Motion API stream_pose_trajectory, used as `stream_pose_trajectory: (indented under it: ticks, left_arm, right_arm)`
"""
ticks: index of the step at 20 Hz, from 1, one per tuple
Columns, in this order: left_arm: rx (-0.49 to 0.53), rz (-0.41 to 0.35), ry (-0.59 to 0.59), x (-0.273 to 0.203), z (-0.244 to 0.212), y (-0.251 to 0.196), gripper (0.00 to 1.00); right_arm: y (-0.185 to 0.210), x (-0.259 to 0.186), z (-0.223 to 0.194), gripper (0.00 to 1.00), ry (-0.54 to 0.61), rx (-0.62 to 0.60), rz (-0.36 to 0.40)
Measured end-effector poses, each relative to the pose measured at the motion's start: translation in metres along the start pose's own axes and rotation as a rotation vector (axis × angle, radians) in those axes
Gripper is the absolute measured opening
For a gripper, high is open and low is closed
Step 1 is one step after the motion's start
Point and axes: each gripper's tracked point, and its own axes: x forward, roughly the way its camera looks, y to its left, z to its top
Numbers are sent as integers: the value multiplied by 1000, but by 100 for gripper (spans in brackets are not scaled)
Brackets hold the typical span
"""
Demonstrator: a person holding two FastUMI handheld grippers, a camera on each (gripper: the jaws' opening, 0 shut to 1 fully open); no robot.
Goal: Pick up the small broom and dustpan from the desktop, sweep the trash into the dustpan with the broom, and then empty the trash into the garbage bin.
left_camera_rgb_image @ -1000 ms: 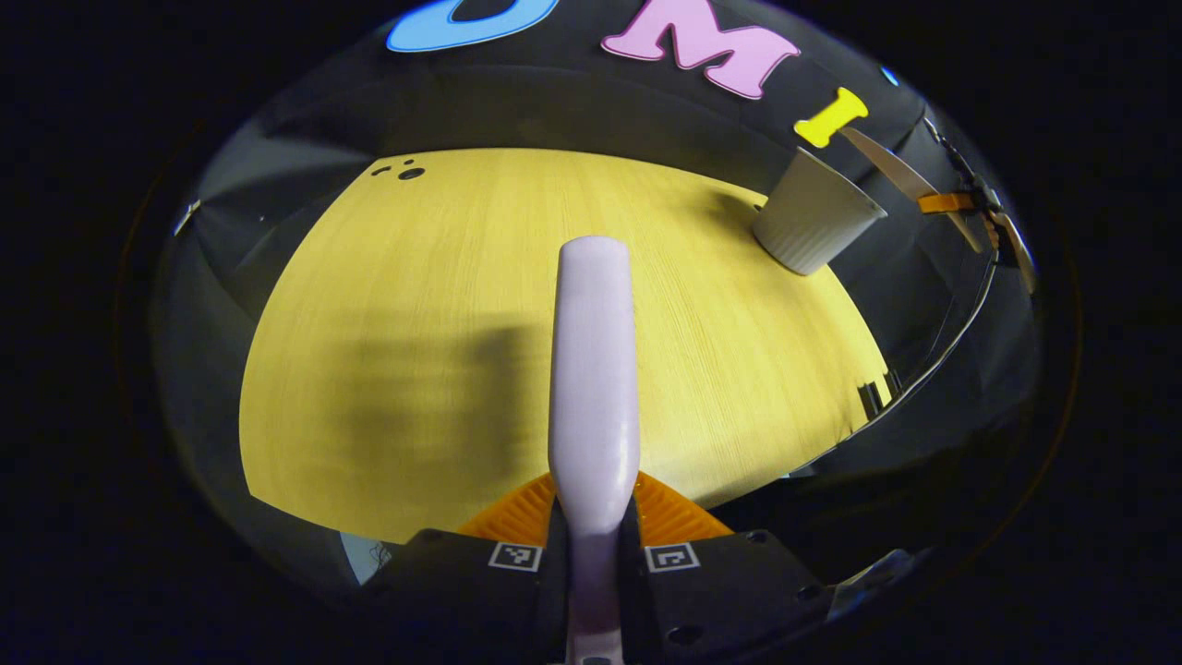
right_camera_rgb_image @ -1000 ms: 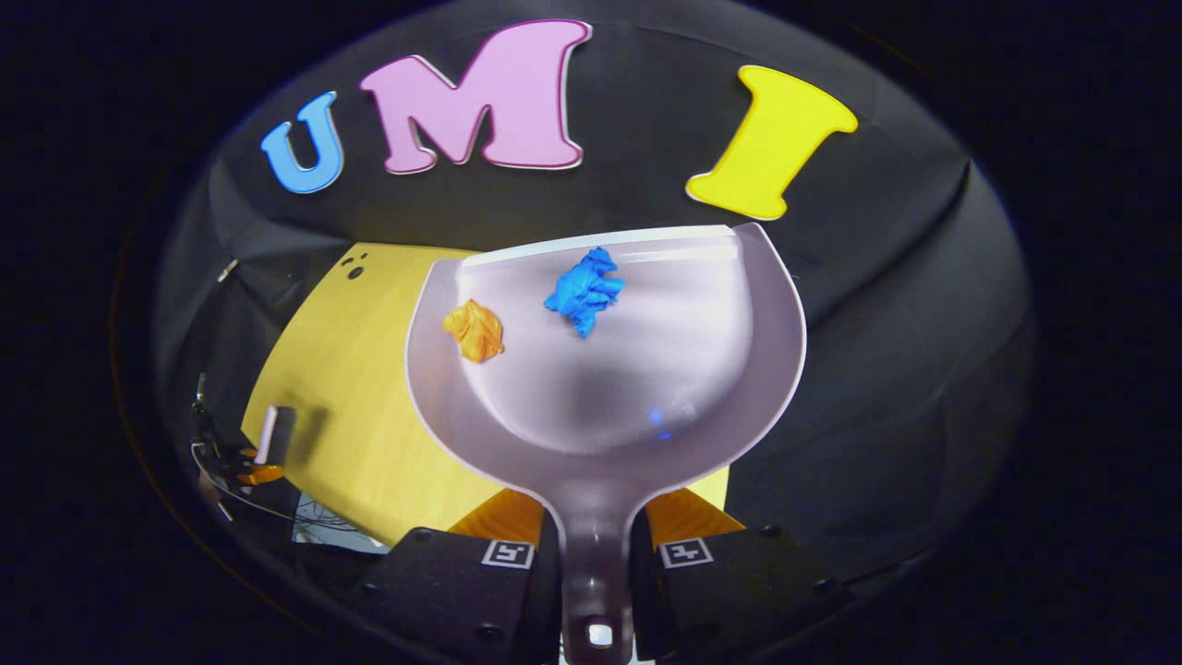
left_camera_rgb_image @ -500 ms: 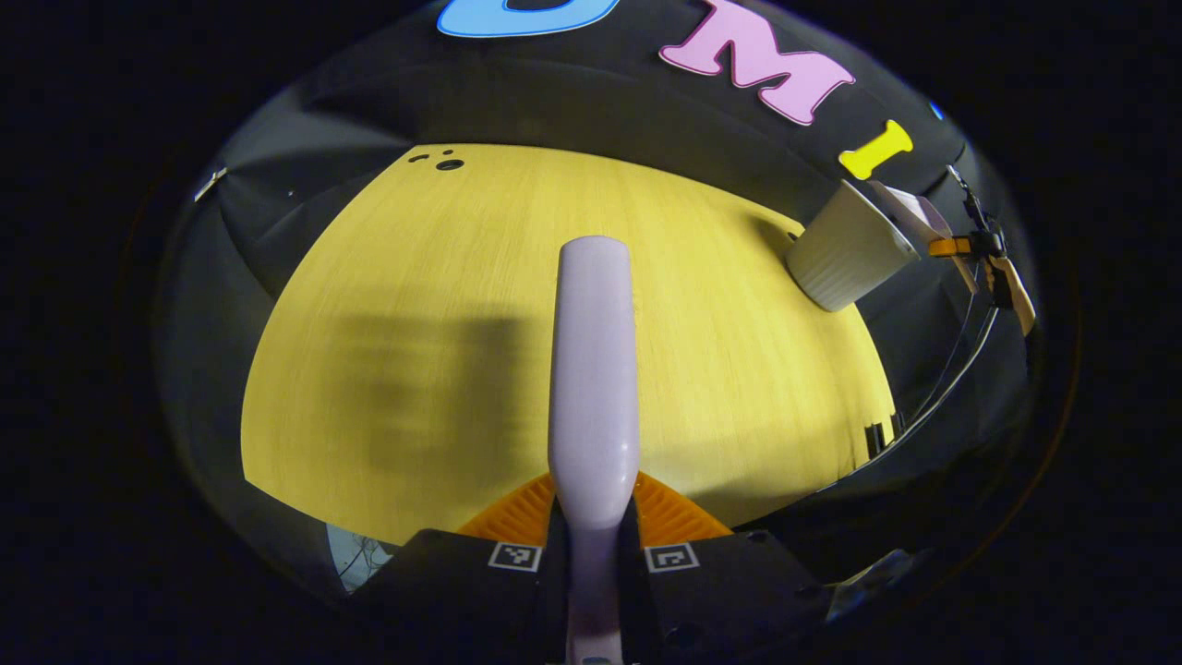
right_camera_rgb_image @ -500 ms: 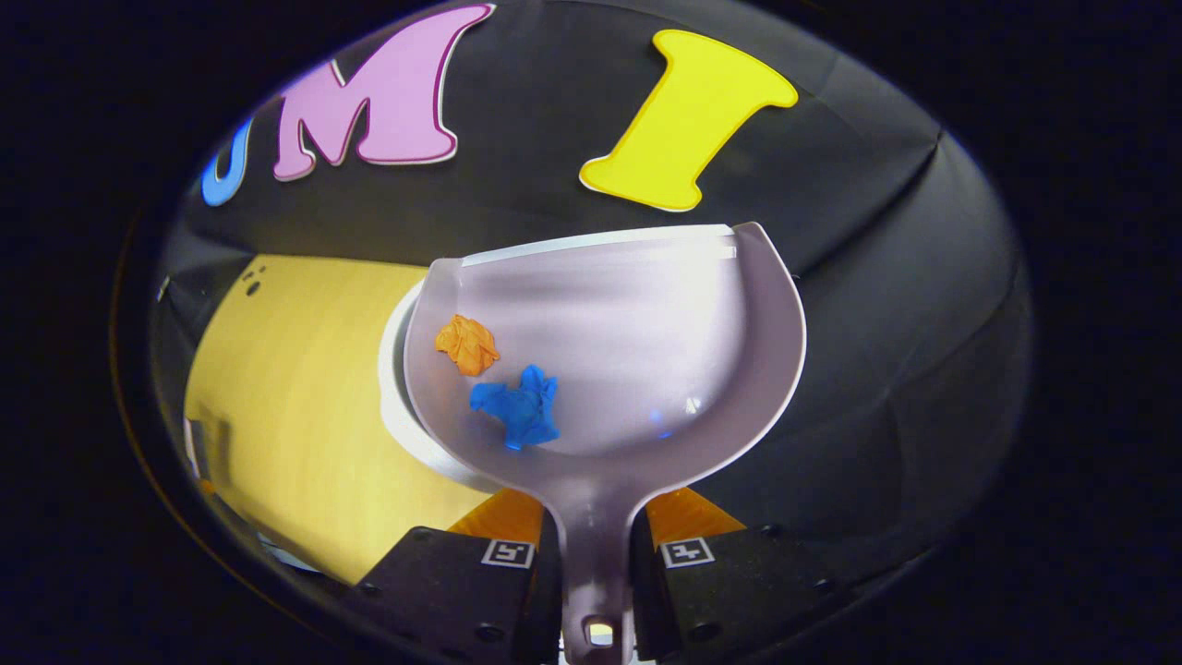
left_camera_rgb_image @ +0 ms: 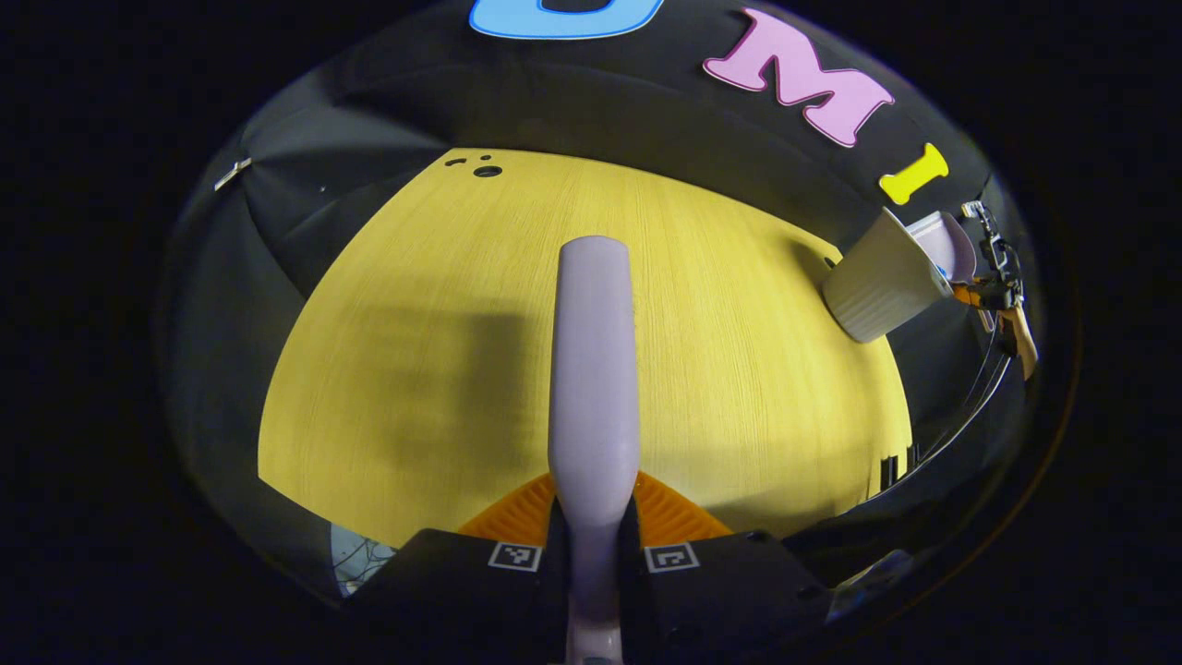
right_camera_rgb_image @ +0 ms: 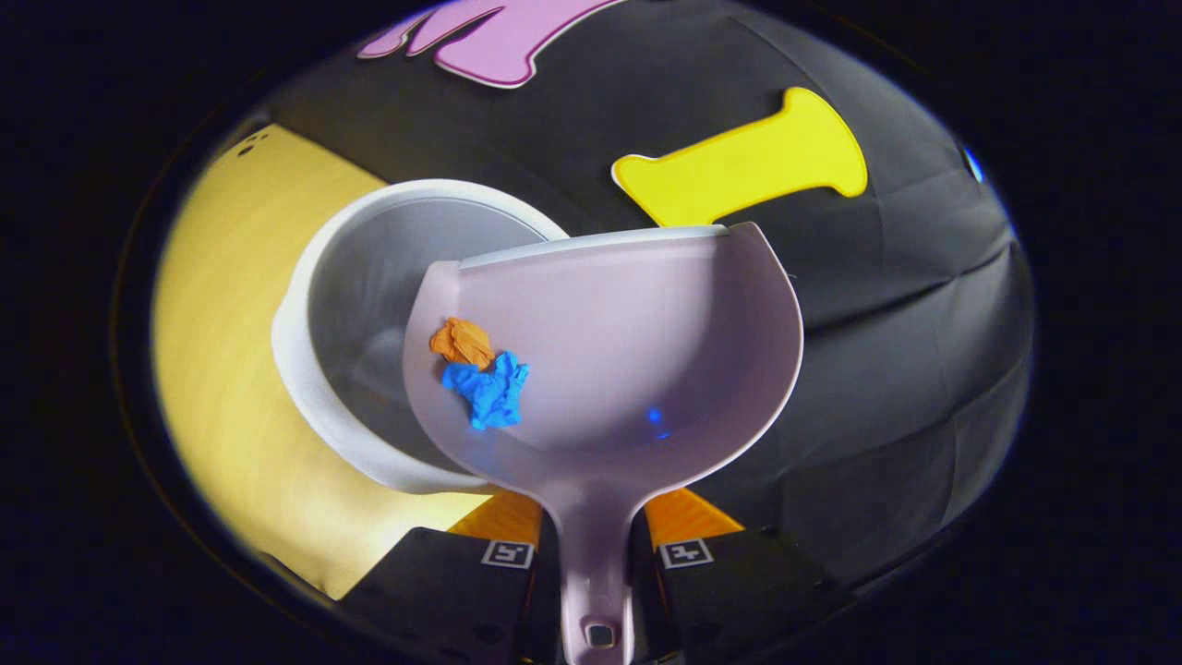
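Note:
In the left gripper view my left gripper (left_camera_rgb_image: 593, 545) is shut on the pale lilac broom (left_camera_rgb_image: 593, 369), which reaches out over the yellow desktop (left_camera_rgb_image: 443, 314). In the right gripper view my right gripper (right_camera_rgb_image: 591, 545) is shut on the handle of the lilac dustpan (right_camera_rgb_image: 637, 342). An orange paper wad (right_camera_rgb_image: 464, 341) and a blue paper wad (right_camera_rgb_image: 488, 392) lie together on the pan's left side. The pan hangs tilted over the open white garbage bin (right_camera_rgb_image: 342, 305). In the left gripper view the bin (left_camera_rgb_image: 882, 282) stands at the far right with the dustpan (left_camera_rgb_image: 946, 242) above its rim.
The bin stands at the desk's far right corner, close to the black cloth wall (right_camera_rgb_image: 905, 369). Small dark holes (left_camera_rgb_image: 480, 169) mark the desk's far left part. Cables (left_camera_rgb_image: 979, 388) hang past the right edge of the desk.
The dustpan swung over the bin's mouth and tilted left. The blue wad slid down beside the orange one. The broom hand stayed nearly still over the desk.

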Motion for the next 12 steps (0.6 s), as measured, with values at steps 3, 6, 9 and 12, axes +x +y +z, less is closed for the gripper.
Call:
stream_pose_trajectory:
  ticks: [3,6,9,12]
  left_arm:
    - [11,-1,16,5,2,-3,27]
    - [41,-4,19,7,3,-8,25]
    - [47,-10,23,8,2,-14,26]
    - [46,-17,18,9,-1,-20,26]
  right_arm:
    - [-5,5,2,34,0,-143,-35]
    - [-15,10,10,35,-21,-297,-62]
    - [-28,0,15,34,-32,-415,-46]
    - [-40,-2,12,31,-21,-516,-9]
